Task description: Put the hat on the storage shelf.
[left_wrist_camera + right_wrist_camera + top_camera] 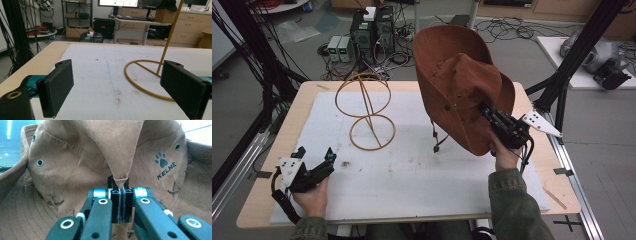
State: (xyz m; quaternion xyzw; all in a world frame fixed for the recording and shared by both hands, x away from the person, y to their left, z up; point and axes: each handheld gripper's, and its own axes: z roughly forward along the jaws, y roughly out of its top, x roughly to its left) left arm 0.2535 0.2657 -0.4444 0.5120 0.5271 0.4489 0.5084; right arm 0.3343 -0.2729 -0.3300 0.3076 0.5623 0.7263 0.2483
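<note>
A white mat (412,175) is covering the wooden table (302,107), with cabling and computers lying on the floor behind. At the near left, the left gripper (314,159) is resting on the mat with its jaws standing wide apart and nothing between them. A wire stand (364,110) is standing left of centre. At right, the right gripper (488,114) is clamping a fold of the hat (452,85), holding it tilted above the mat.
</note>
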